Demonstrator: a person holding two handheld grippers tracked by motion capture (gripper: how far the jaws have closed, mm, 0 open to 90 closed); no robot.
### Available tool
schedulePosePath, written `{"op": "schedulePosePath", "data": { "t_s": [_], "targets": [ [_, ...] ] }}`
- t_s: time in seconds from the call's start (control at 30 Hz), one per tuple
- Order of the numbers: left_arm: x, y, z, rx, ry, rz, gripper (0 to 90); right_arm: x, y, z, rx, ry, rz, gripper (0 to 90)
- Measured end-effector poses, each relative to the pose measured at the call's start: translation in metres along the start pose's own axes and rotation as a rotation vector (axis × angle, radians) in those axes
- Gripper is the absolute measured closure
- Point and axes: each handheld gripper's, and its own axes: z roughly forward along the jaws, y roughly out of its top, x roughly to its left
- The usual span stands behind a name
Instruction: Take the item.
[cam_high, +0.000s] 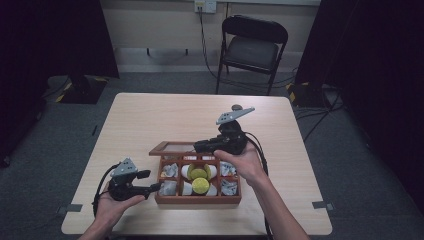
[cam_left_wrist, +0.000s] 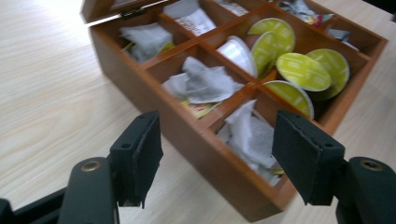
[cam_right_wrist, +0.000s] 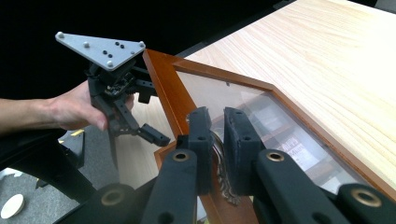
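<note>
The right tongs (cam_right_wrist: 212, 140) are nearly shut and pinch a small metal clasp on the edge of the glass lid (cam_right_wrist: 261, 107), holding the lid open. The left tongs (cam_left_wrist: 219, 158) are wide open and hold nothing, with the wooden box (cam_left_wrist: 196, 140) just in front of them. If the pinch slips, the lid could drop shut on the tea bags (cam_left_wrist: 203, 84) and the round pods (cam_left_wrist: 303, 70).

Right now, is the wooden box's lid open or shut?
Open: the lid is swung back behind the wooden box, leaving its compartments exposed.
</note>
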Motion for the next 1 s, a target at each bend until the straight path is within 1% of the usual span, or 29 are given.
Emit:
{"op": "schedulePosePath", "data": {
  "t_s": [0.1,0.17,0.4,0.47,0.5,0.53,0.57,0.63,0.7,0.77,0.8,0.83,0.87,0.9,0.93,0.97,1.0],
  "targets": [
    [-0.005,0.002,0.001,-0.004,-0.026,0.013,32.9,0.000,0.000,0.000,0.000,0.000,-0.001,81.7],
    [-0.008,0.005,0.002,-0.019,-0.048,0.028,32.8,0.000,0.000,0.000,0.001,0.001,0.000,81.7],
    [-0.017,0.012,0.005,-0.041,-0.077,0.048,30.2,0.000,0.000,0.000,0.001,0.000,0.000,81.7],
    [-0.019,0.015,0.006,-0.032,-0.102,0.063,29.4,0.000,0.001,0.000,0.001,0.000,0.000,81.7],
    [-0.020,0.016,0.007,-0.033,-0.107,0.068,29.1,0.000,0.001,0.000,0.001,0.000,0.000,81.7],
    [-0.024,0.018,0.008,-0.033,-0.111,0.090,28.5,0.000,0.001,0.000,0.001,0.000,0.001,81.7],
    [-0.024,0.018,0.008,-0.033,-0.111,0.090,28.5,0.000,0.001,0.000,0.001,0.000,0.001,81.7],
    [-0.028,0.021,0.010,-0.023,-0.127,0.117,28.5,0.000,0.001,0.000,0.002,0.000,0.001,81.7],
    [-0.032,0.024,0.012,-0.019,-0.136,0.133,28.5,0.000,0.001,0.000,0.003,-0.001,0.000,81.7],
    [-0.037,0.027,0.016,-0.011,-0.143,0.149,28.5,0.000,0.002,0.000,0.004,-0.001,0.000,81.8],
    [-0.039,0.030,0.021,-0.008,-0.157,0.149,28.5,-0.001,0.002,0.000,0.003,-0.001,0.000,81.7],
    [-0.039,0.030,0.021,-0.008,-0.157,0.149,28.5,-0.001,0.002,0.000,0.003,-0.001,0.000,81.7],
    [-0.043,0.033,0.026,-0.009,-0.166,0.160,28.5,-0.001,0.002,0.000,0.004,-0.001,0.000,81.8],
    [-0.043,0.033,0.026,-0.009,-0.166,0.160,28.5,-0.001,0.002,0.000,0.004,-0.001,0.000,81.8],
    [-0.045,0.035,0.029,0.001,-0.165,0.181,28.5,-0.001,0.002,0.000,0.004,0.000,0.001,81.7],
    [-0.046,0.036,0.031,0.010,-0.166,0.191,28.6,-0.001,0.002,0.000,0.003,0.001,0.001,81.8],
    [-0.046,0.037,0.034,0.017,-0.175,0.191,28.9,-0.001,0.002,0.000,0.003,0.003,0.001,81.8]
  ]
}}
